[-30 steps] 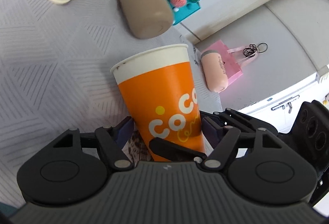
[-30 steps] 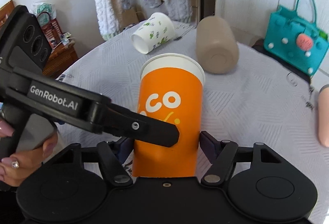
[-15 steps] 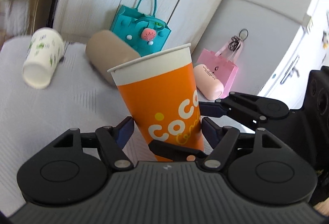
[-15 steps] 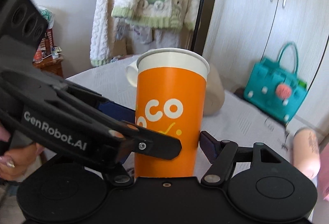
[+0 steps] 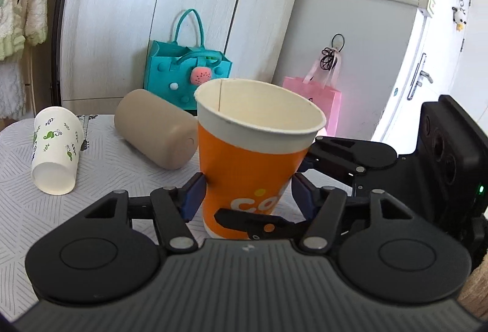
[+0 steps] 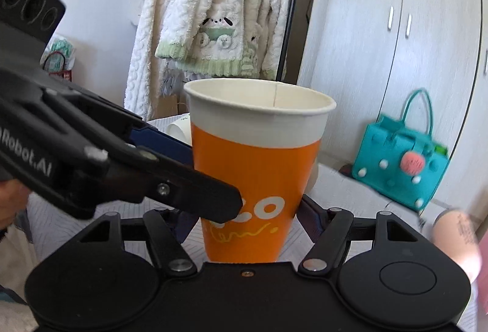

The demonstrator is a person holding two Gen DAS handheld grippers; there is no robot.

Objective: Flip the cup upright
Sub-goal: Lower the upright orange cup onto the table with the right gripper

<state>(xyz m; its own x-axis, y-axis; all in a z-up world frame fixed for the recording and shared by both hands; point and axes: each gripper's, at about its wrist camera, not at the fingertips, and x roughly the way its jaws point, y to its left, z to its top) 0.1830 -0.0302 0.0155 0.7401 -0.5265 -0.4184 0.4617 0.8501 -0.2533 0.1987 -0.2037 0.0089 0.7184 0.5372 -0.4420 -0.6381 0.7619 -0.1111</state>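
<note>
An orange paper cup (image 5: 244,173) with a white rim stands nearly upright, mouth up, just above the table; it also shows in the right wrist view (image 6: 253,179). My left gripper (image 5: 247,194) is shut on its lower body, blue pads on both sides. My right gripper (image 6: 247,219) is shut on the same cup from another side. Each gripper appears in the other's view. The cup's base is hidden behind the gripper bodies.
A white leaf-print cup (image 5: 55,155) and a beige tumbler (image 5: 155,130) lie on their sides on the grey patterned table (image 5: 24,210). A teal bag (image 5: 186,66) and a pink bag (image 5: 317,100) stand behind. A knitted garment (image 6: 213,12) hangs nearby.
Both grippers have tilted up with the orange cup in them. The cup's open mouth now shows from above and the views look at the cupboards instead of the tabletop.
</note>
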